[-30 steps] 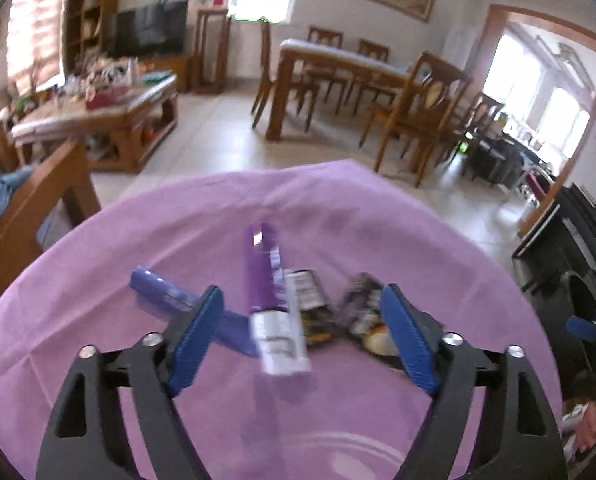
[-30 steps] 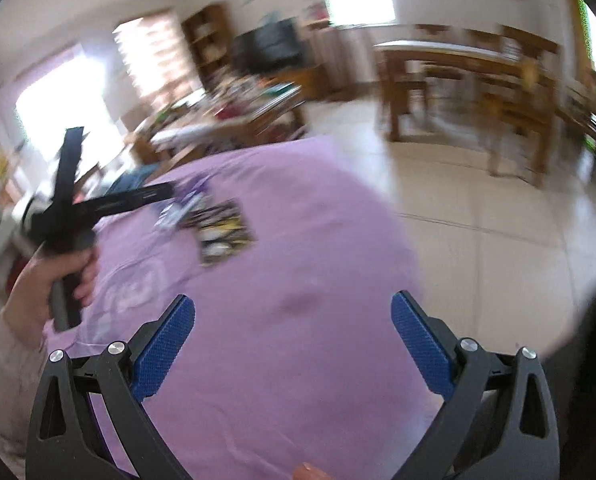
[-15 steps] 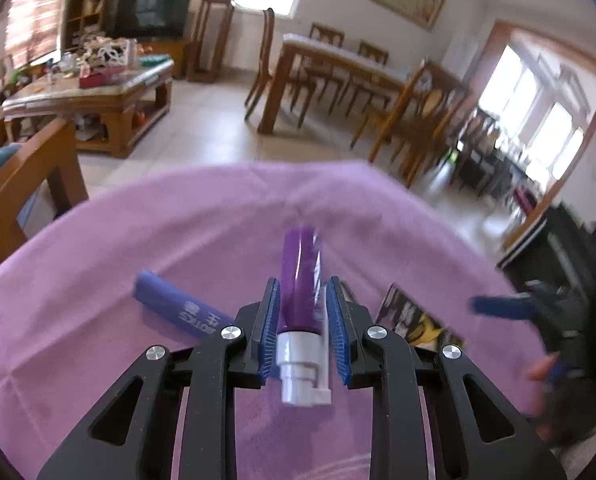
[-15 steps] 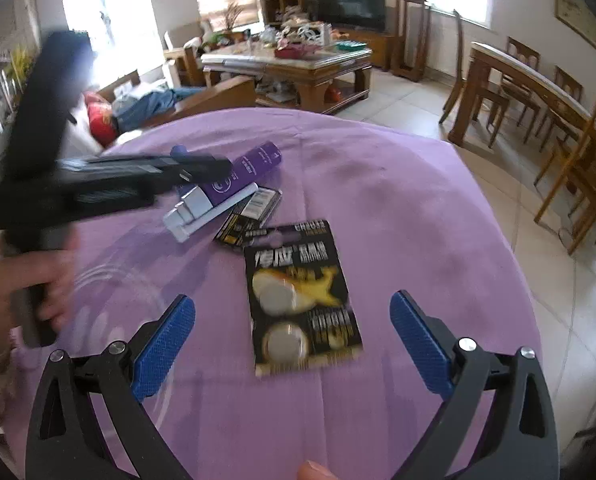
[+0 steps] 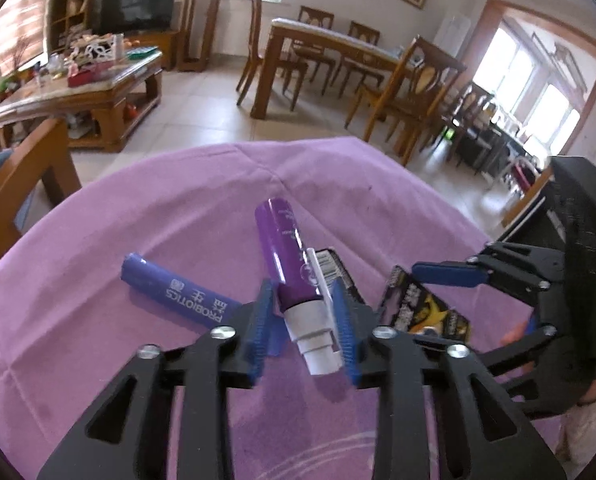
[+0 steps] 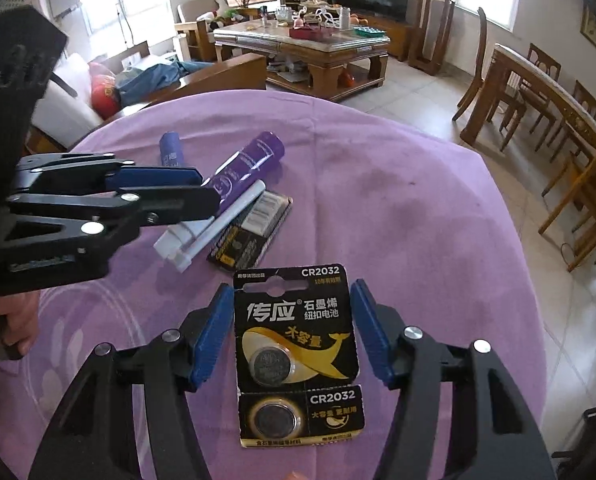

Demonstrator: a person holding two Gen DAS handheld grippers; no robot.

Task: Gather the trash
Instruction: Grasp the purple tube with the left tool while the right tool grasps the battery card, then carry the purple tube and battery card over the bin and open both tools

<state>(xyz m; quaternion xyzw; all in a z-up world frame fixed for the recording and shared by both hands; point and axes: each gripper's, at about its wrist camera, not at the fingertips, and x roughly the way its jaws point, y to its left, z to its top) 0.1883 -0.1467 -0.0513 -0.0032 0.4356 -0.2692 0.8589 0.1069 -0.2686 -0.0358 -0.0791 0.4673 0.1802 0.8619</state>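
Observation:
My left gripper (image 5: 302, 312) is shut on a purple tube with a white cap (image 5: 288, 266); it also shows in the right wrist view (image 6: 240, 170). A blue probiotics tube (image 5: 176, 286) lies to its left on the purple tablecloth (image 5: 98, 264). My right gripper (image 6: 292, 332) is open, its blue pads on either side of a black CR2032 coin battery card (image 6: 298, 356) lying flat on the cloth. A second dark battery pack (image 6: 252, 234) lies beside the purple tube.
The round table's edge falls away to a tiled floor (image 6: 570, 320) on the right. A wooden chair back (image 5: 22, 168) stands at the table's left side. A coffee table (image 6: 302, 46) and a dining set (image 5: 338, 60) stand farther off.
My left gripper closed on the purple tube and has lifted its cap end slightly. My right gripper swung in and now straddles the coin battery card, with the jaws narrower.

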